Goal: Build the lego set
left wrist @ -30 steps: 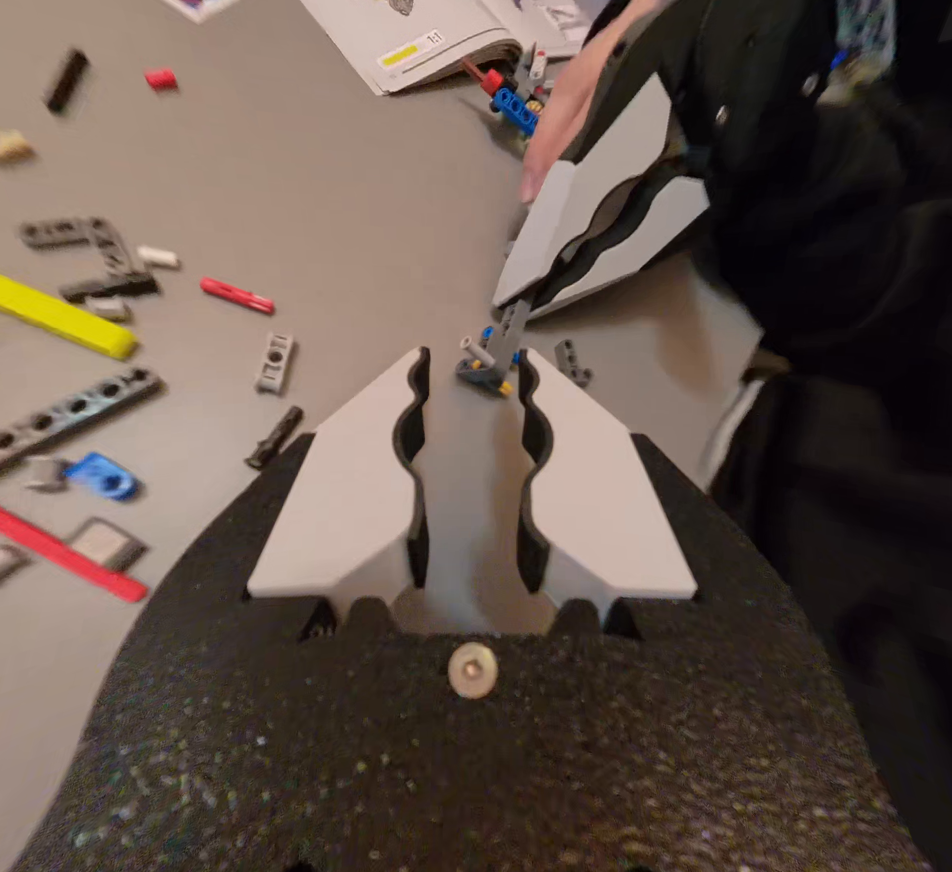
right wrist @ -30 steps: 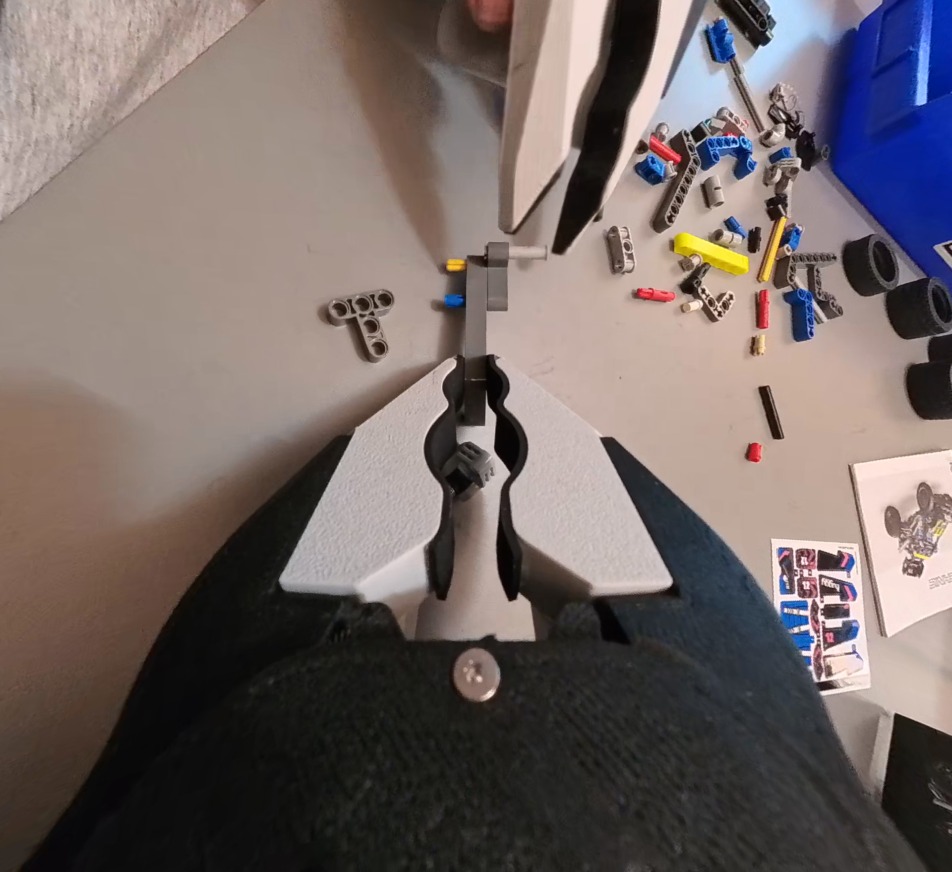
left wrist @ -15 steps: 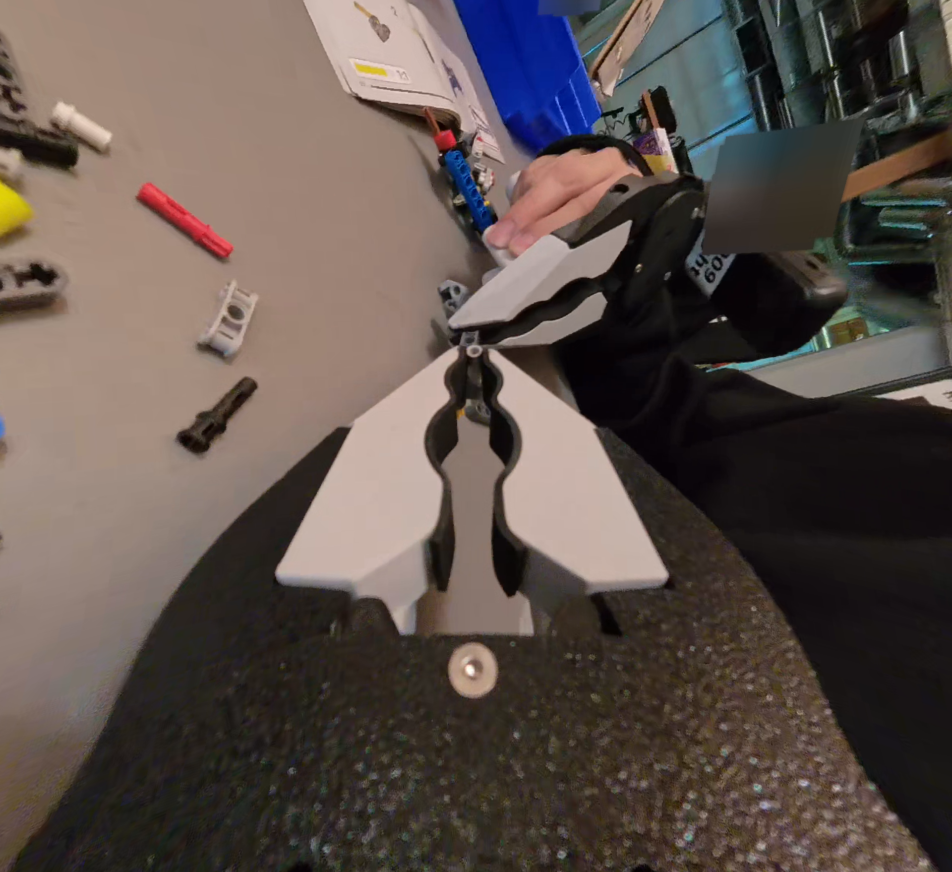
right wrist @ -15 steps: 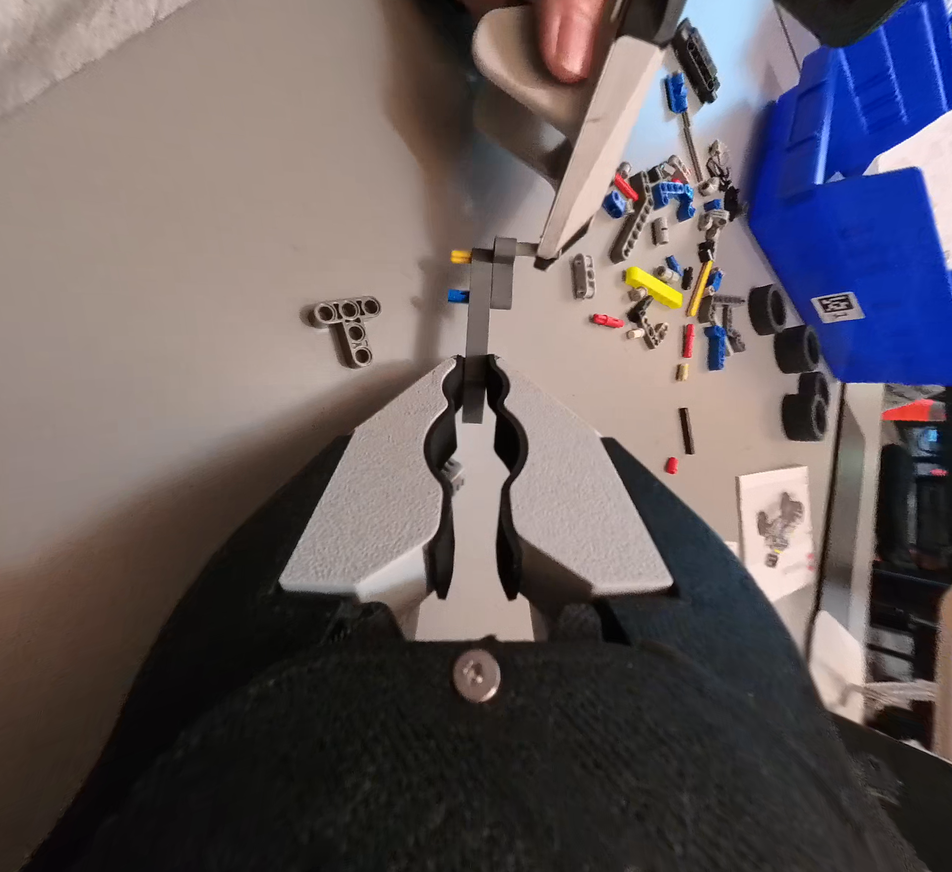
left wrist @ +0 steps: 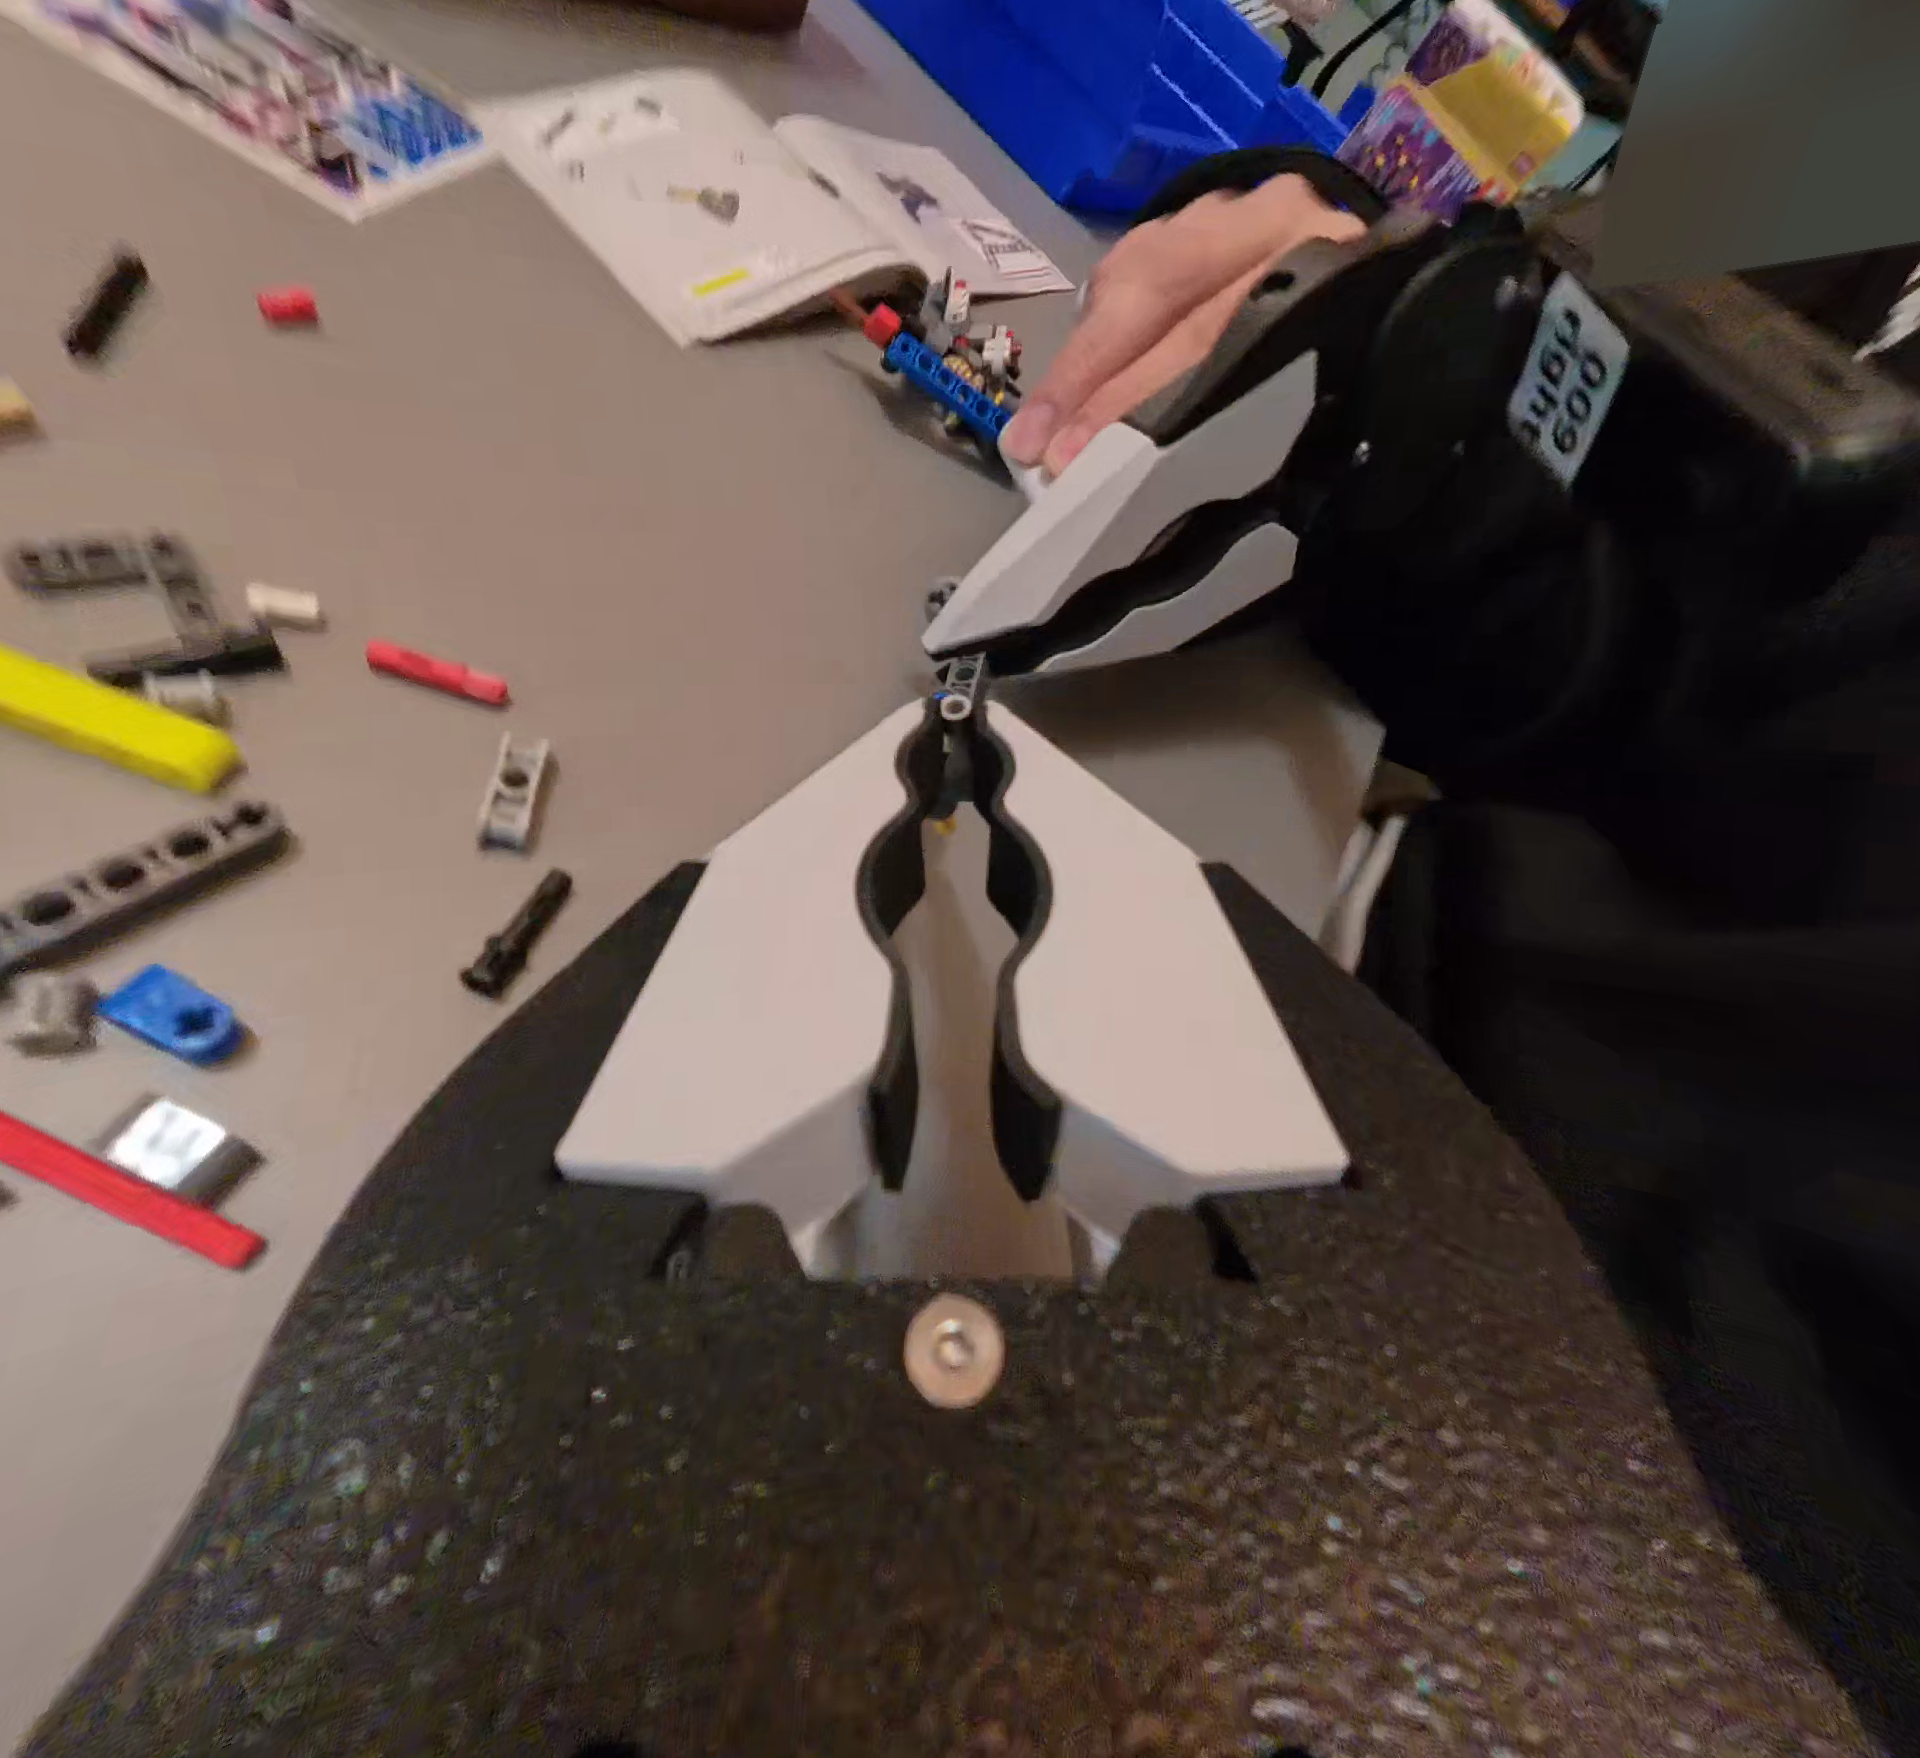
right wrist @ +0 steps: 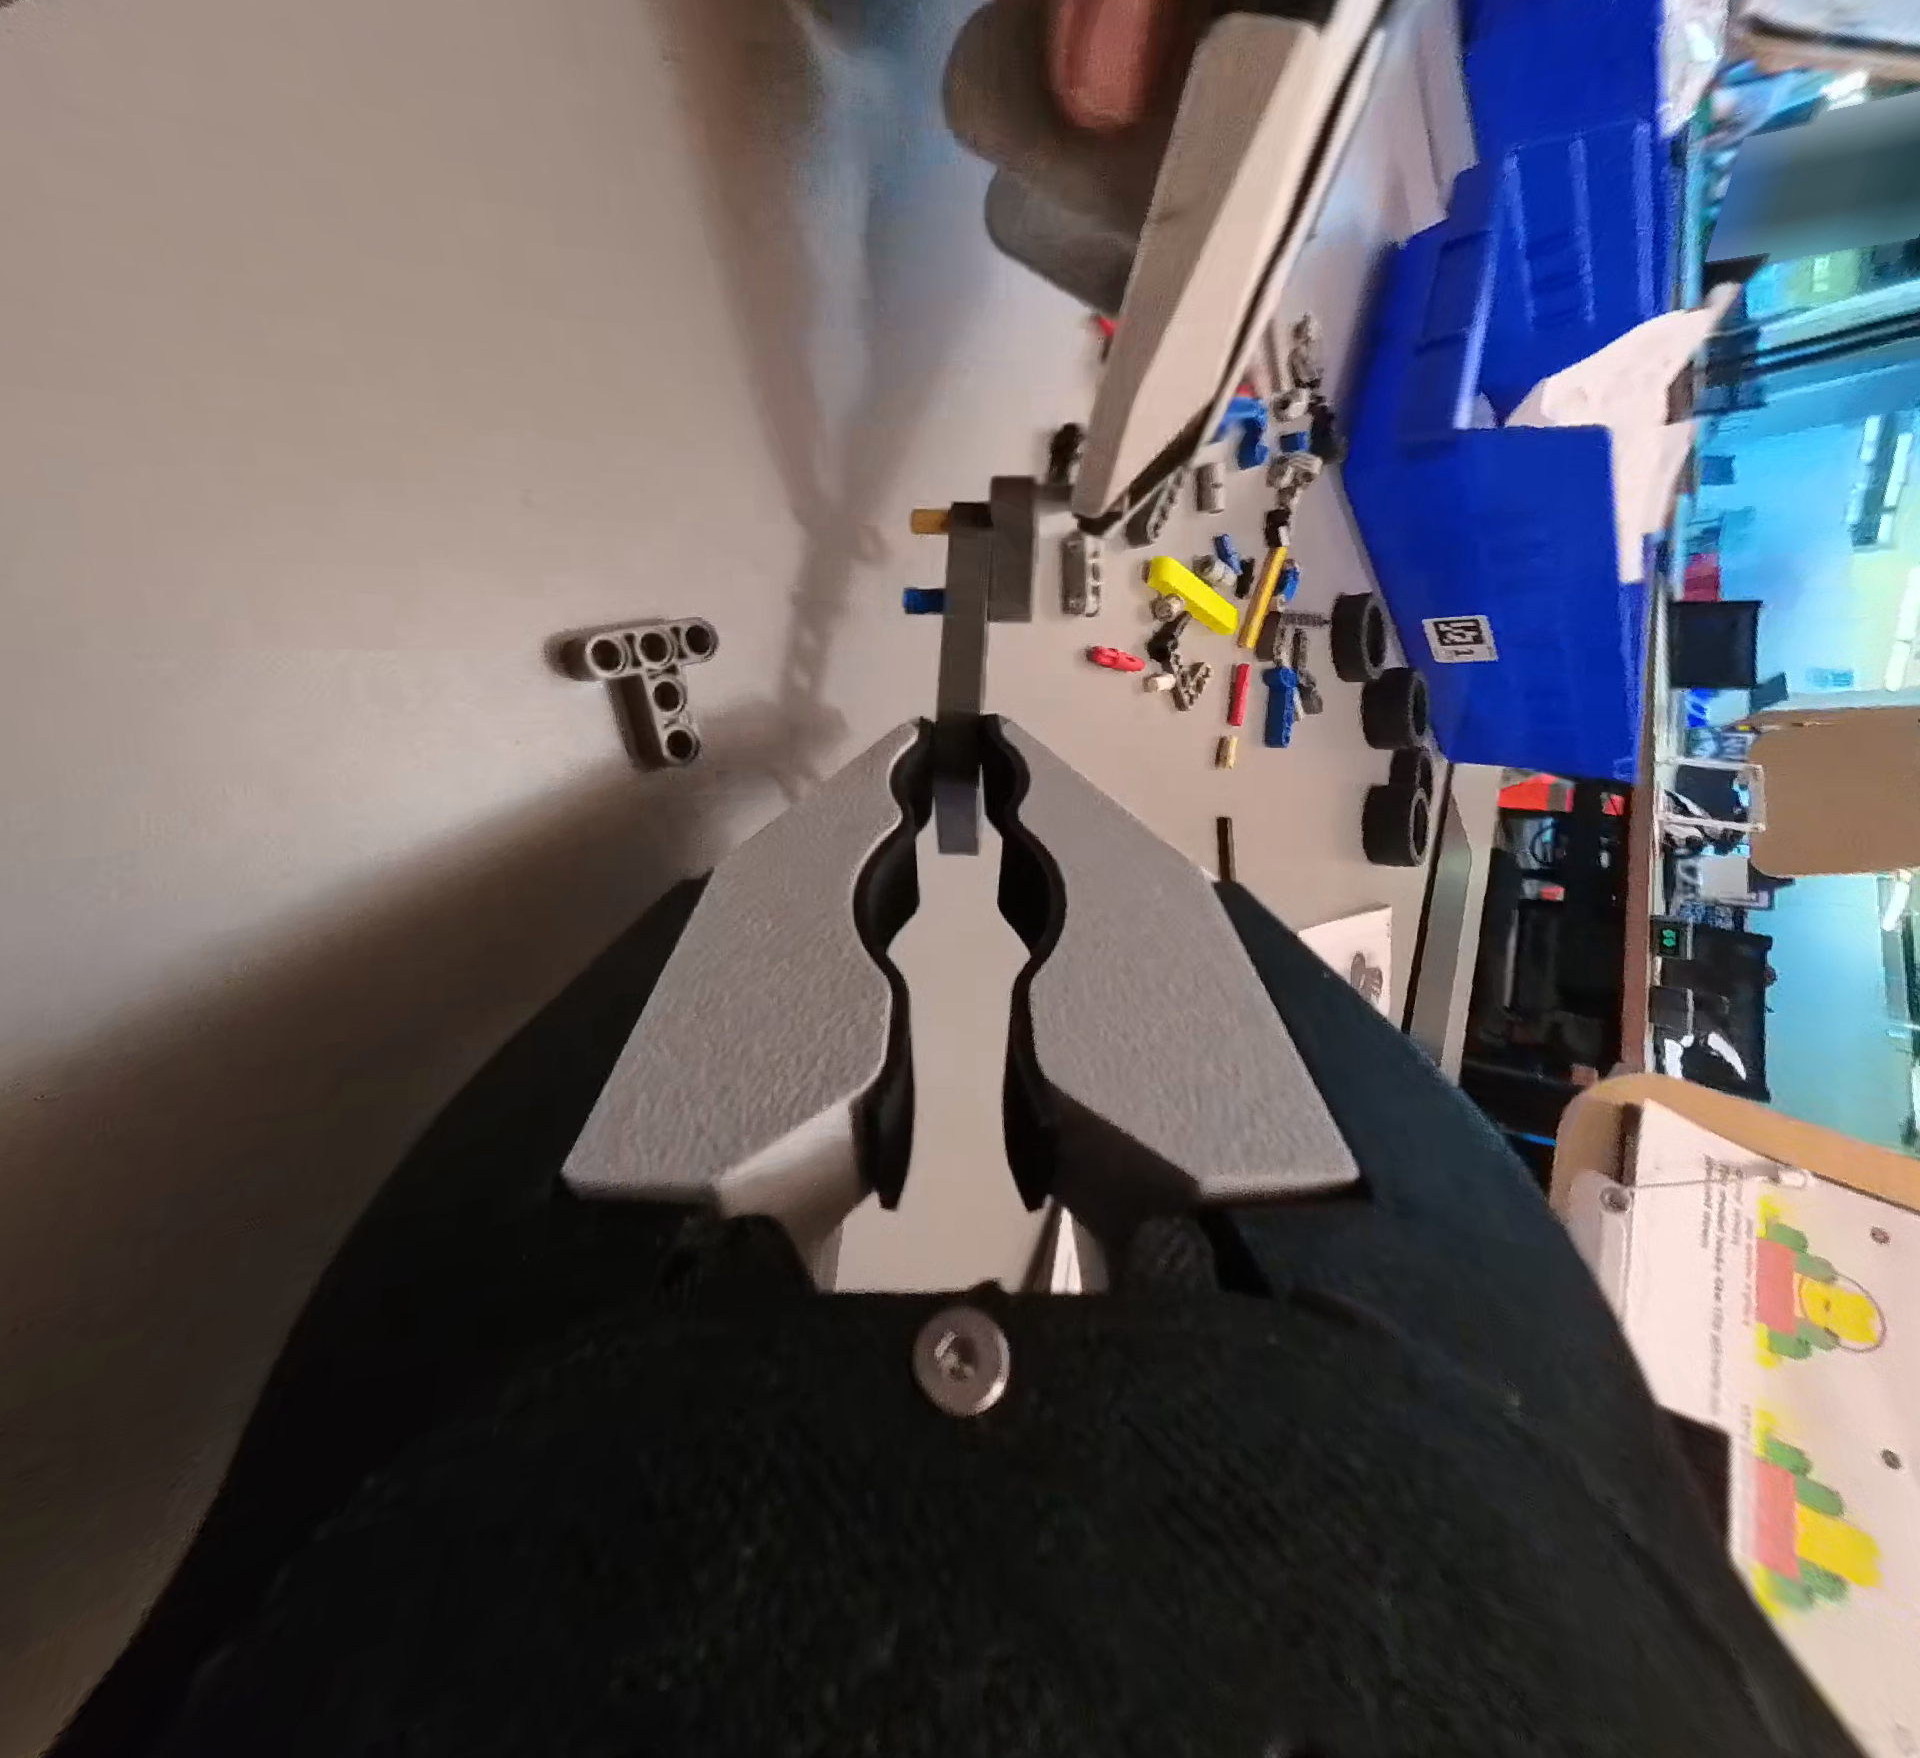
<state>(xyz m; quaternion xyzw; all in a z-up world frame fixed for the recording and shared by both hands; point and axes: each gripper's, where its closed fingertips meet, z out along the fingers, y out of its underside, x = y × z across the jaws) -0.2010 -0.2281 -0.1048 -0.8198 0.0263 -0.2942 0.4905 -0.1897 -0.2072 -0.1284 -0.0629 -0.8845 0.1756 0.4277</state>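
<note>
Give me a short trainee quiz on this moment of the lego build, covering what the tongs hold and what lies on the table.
1. True or false: the right tongs are empty.
2. Which pin colours stick out of the side of the assembly? A) red and white B) yellow and blue C) green and black
3. Fill in: the grey T-piece lies ___ the table, apart from both tongs.

Key
1. False: they are shut on the near end of the assembly, and the left tongs pinch its far end.
2. B
3. on
</note>
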